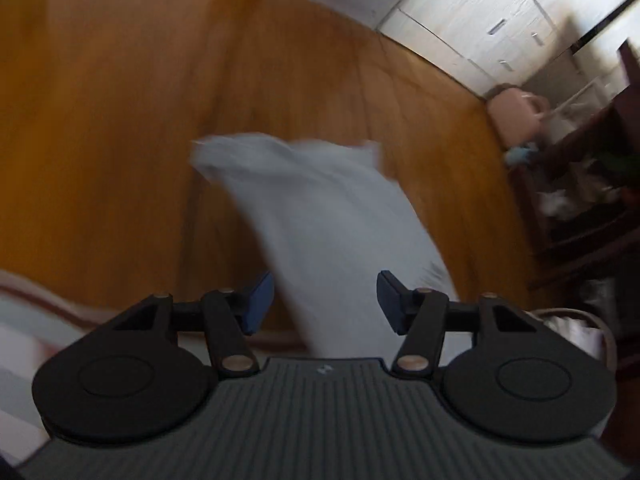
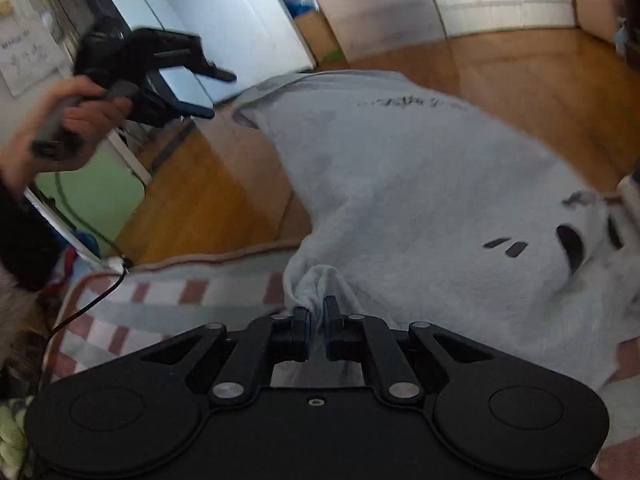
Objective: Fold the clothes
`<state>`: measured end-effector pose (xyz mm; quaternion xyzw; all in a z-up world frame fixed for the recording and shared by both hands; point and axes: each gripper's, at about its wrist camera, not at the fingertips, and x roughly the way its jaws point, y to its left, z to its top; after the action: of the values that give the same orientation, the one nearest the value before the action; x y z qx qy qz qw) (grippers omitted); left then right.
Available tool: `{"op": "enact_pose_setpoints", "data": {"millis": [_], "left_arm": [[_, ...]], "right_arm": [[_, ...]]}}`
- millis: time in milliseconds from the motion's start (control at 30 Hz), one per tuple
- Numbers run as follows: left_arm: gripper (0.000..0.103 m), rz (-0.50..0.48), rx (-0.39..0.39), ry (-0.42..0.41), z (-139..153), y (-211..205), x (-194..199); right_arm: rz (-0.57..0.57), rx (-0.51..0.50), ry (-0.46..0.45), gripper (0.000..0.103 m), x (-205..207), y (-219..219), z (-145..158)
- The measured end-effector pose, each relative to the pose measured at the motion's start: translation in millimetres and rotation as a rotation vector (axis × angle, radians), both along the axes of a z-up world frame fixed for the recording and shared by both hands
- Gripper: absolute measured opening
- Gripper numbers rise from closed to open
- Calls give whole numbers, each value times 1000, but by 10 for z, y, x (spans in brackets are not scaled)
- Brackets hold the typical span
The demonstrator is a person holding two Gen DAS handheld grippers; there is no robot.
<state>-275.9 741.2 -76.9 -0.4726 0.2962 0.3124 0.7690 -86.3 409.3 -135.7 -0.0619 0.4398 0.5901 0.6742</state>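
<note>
We've got the right gripper clamped on a bunched corner of the pale grey garment — cloth pinched between its pads, the rest billowing over the wooden floor and the striped blanket. Left gripper, raised off to the side in the person's hand, jaws apart, nothing between them.

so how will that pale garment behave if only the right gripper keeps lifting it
Probably floppy: the garment bunches into a knot where the right gripper pinches it and drapes away in soft folds. Likely light for its size, since one pinched corner carries it. It will probably sag and swing, because the left gripper is open, holding nothing.
</note>
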Motion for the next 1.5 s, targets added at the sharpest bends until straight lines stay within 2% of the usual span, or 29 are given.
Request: {"op": "enact_pose_setpoints", "data": {"millis": [33,67,133,200,233,300,333,367,400,467,500,567,633,667,700,800,867,933,1000,1033,1067,1100,1200,1267,1333,1400,1433,1467,1500], "left_arm": [[58,2,-33,-19,-253,-206,-48],[58,0,-65,3,-490,-415,-61],[58,-8,-127,43,-940,-828,-79],[56,-41,-172,55,-1217,-1197,-30],[56,-62,-183,65,-1317,-1363,6],[57,-137,-128,115,-1250,-1578,162],[58,-183,-58,144,-1143,-1660,275],[60,-235,14,160,-1021,-1724,403],[63,-280,74,172,-920,-1783,515],[81,-335,117,163,-844,-1880,635],[83,-357,122,163,-836,-1922,687],[82,-365,40,194,-1009,-1970,740],[79,-345,14,289,-1176,-2041,754],[79,-334,16,345,-1253,-2073,743],[78,-326,7,365,-1296,-2088,721],[78,-315,-53,272,-1277,-2046,649],[77,-307,-67,211,-1246,-2030,659],[76,-331,-33,253,-1281,-2079,720],[47,-356,9,320,-1337,-2128,767],[21,-355,41,338,-1308,-2141,753],[7,-353,89,321,-1189,-2143,733],[7,-338,144,297,-1025,-2137,681],[8,-134,381,203,-141,-2030,167],[8,-4,393,167,138,-1853,-246],[8,56,304,193,10,-1644,-452],[9,102,192,329,-355,-1493,-475],[9,122,119,355,-535,-1442,-496],[9,144,64,343,-651,-1409,-525],[9,157,55,329,-667,-1394,-541]], "right_arm": [[5,-12,33,8,30,102,-267],[-2,-18,78,8,57,148,-444],[-39,-21,191,9,102,137,-633],[-66,-21,289,11,116,109,-759],[-67,-16,303,15,108,72,-729],[-75,-4,273,21,148,-38,-602],[-80,2,252,23,169,-99,-529],[-98,15,216,29,198,-205,-445],[-131,35,166,41,234,-352,-351],[-205,50,99,48,443,-720,-241],[-238,24,72,48,517,-872,-254],[-295,-57,16,48,618,-1096,-325],[-345,-113,-9,48,714,-1300,-407],[-368,-125,-1,48,736,-1387,-450],[-383,-130,15,48,759,-1440,-489],[-411,-121,86,48,829,-1509,-594],[-416,-119,109,49,854,-1478,-666],[-414,-115,117,49,840,-1453,-720],[-407,-104,123,49,780,-1436,-737],[-406,-97,122,49,767,-1450,-764],[-410,-93,122,49,751,-1437,-796],[-414,-91,125,49,729,-1426,-808],[-388,-66,134,49,625,-1470,-722],[-350,-46,128,49,544,-1502,-631],[-318,-42,99,49,494,-1531,-570],[-305,-57,73,49,489,-1543,-584],[-310,-70,62,49,500,-1544,-612],[-316,-85,49,49,513,-1541,-642],[-321,-100,32,49,526,-1535,-668]]}}
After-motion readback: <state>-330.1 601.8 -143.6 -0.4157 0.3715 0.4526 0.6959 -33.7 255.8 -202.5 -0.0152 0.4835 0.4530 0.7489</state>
